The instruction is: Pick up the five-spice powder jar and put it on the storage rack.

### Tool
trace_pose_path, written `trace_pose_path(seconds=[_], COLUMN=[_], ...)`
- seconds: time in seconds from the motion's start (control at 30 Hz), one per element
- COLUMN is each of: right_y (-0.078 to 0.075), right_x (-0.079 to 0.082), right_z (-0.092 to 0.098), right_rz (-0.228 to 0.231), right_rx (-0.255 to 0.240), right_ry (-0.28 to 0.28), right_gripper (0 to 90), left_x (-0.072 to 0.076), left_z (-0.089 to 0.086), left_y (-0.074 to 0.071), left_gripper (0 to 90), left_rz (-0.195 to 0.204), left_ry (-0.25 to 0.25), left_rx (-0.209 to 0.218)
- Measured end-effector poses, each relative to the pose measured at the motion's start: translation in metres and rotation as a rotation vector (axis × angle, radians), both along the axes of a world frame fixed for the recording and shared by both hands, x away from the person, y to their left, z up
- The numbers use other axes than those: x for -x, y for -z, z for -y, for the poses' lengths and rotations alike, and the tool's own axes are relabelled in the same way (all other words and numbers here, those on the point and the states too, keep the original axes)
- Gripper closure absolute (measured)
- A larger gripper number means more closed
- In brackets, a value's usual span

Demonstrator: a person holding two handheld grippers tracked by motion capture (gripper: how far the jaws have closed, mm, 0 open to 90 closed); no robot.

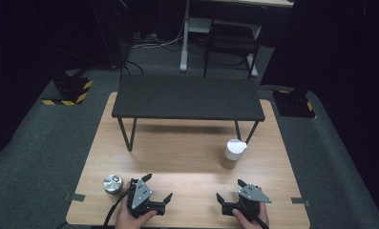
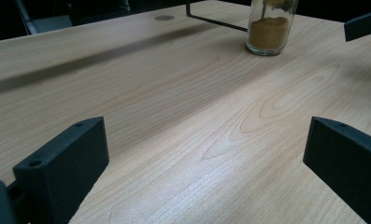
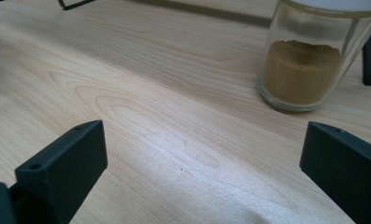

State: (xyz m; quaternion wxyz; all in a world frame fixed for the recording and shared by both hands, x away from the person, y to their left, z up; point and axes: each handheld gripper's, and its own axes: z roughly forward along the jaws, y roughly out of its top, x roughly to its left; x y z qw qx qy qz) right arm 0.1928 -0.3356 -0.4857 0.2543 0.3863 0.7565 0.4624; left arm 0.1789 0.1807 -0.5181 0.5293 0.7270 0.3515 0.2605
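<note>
High view: left gripper (image 1: 157, 187) and right gripper (image 1: 228, 190) rest at near table (image 1: 187, 143) edge, both spread, empty; spice jar (image 1: 233, 153) upright ahead of right.
Left gripper view: jar (image 2: 268, 28) well ahead.
Right gripper view: jar (image 3: 309, 56) near. Judged step: approach. Next: advance, straddle the jar.

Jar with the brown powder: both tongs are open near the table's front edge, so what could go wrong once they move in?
1. The jar is tall, narrow and glass, standing free on the table. A sideways bump from the right tongs, the nearer pair, could tip it.
2. Its white lid appears to have a flap lifted on one side. If so, a tilt might spill powder.
3. The small can sits right beside the left tongs. A swing of that hand could knock it off the table.
</note>
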Motion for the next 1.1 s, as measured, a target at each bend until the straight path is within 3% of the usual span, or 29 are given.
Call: trace_pose_path(seconds=[0.6, 0.93, 0.97, 1.1], right_y=[0.002, 0.002, 0.002, 0.001], right_x=[0.003, 0.002, 0.003, 0.002], right_z=[0.008, 0.009, 0.009, 0.008], right_rz=[-0.015, -0.019, -0.018, -0.018], right_rx=[-0.045, -0.053, -0.052, -0.045], right_ry=[0.008, 0.010, 0.008, 0.003], right_gripper=[0.2, 0.1, 0.1, 0.2], left_x=[0.005, 0.017, 0.021, 0.027], left_z=[-0.003, -0.008, -0.011, -0.018], left_y=[0.004, -0.021, -0.026, -0.035], left_gripper=[0.6, 0.6, 0.6, 0.5], left_rz=[0.016, 0.088, 0.113, 0.136], left_ry=[0.003, 0.007, 0.008, -0.005], left_rx=[0.031, 0.076, 0.086, 0.102])
